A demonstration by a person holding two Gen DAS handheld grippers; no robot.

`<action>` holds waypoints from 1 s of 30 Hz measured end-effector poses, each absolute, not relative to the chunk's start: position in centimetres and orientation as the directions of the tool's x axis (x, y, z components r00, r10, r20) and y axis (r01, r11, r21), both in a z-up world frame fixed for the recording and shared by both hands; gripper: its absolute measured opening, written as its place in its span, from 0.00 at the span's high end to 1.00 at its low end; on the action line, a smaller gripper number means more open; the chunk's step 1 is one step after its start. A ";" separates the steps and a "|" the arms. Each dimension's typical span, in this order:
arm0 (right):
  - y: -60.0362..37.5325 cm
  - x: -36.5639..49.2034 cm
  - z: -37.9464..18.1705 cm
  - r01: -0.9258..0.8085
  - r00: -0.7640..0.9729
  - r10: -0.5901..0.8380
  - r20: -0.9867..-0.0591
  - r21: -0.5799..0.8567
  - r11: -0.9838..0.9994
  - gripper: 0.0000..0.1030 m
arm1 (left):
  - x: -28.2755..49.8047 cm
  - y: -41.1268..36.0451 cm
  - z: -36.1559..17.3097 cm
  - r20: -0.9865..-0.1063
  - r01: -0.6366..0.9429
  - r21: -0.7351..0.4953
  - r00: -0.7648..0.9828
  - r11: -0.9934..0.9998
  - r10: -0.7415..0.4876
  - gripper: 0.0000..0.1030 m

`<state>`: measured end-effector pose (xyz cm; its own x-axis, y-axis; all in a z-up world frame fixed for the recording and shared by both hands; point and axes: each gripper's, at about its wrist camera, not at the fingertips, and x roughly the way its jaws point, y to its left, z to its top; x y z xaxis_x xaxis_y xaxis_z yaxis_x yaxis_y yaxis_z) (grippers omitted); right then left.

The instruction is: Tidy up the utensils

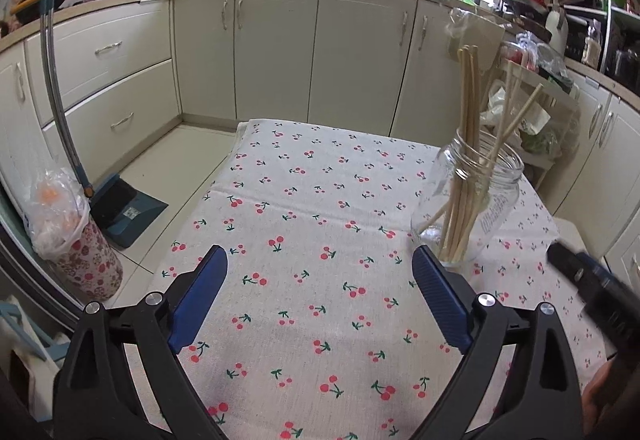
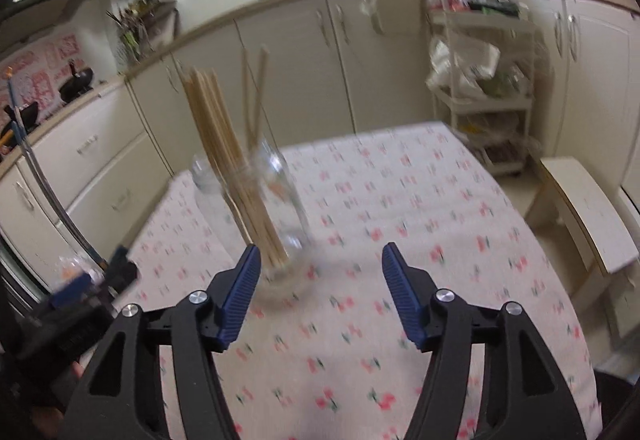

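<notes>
A clear glass jar (image 1: 468, 200) stands on the cherry-print tablecloth (image 1: 312, 224) and holds several wooden chopsticks (image 1: 466, 144) that lean out of its mouth. My left gripper (image 1: 320, 260) is open and empty, with the jar just beyond its right fingertip. In the blurred right wrist view the same jar (image 2: 256, 200) with its chopsticks (image 2: 224, 160) sits just past the left fingertip. My right gripper (image 2: 320, 260) is open with only cloth between its fingers. Its dark body (image 1: 592, 292) shows at the right edge of the left wrist view.
White kitchen cabinets (image 1: 280, 52) ring the table. A lined waste bin (image 1: 76, 236) and a dustpan with broom (image 1: 128, 208) stand on the floor at the left. A white shelf cart (image 2: 484, 92) and a pale stool (image 2: 580, 208) are at the right.
</notes>
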<state>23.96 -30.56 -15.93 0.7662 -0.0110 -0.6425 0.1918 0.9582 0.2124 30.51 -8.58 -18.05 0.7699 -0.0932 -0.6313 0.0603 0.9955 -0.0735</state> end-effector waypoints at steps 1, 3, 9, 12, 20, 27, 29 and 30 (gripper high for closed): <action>-30.6 23.7 -16.5 0.202 0.751 -0.014 -0.660 0.210 0.957 0.40 | 30.2 -8.7 -17.9 -0.635 0.065 -0.064 0.767 0.996 -0.091 0.13; -30.6 22.9 -17.4 0.222 0.712 -0.020 -0.702 0.198 0.955 0.39 | 29.7 -8.8 -17.6 -0.640 0.073 -0.056 0.762 0.996 -0.092 0.13; -30.2 20.0 -16.8 0.252 0.674 -0.013 -0.738 0.213 0.944 0.30 | 27.2 -8.7 -15.6 -0.657 0.101 -0.015 0.749 0.995 -0.086 0.12; -30.1 17.9 -13.8 0.258 0.684 0.003 -0.730 0.246 0.934 0.25 | 25.6 -8.4 -14.1 -0.680 0.125 -0.021 0.725 0.992 -0.106 0.12; -27.3 10.1 -3.9 0.206 0.732 0.048 -0.679 0.288 0.935 0.17 | 17.2 -6.2 -6.7 -0.659 0.102 -0.057 0.744 0.993 -0.114 0.08; -24.3 1.2 -0.3 0.175 0.747 0.058 -0.663 0.279 0.944 0.17 | 9.2 -3.3 -2.9 -0.666 0.098 -0.086 0.735 0.991 -0.130 0.08; -23.4 -0.6 0.1 0.151 0.742 0.080 -0.665 0.283 0.947 0.17 | 7.1 -2.4 -1.7 -0.657 0.086 -0.091 0.743 0.992 -0.125 0.08; -23.1 -1.0 0.3 0.144 0.742 0.082 -0.665 0.278 0.950 0.17 | 6.1 -2.0 -1.1 -0.649 0.085 -0.097 0.750 0.992 -0.127 0.08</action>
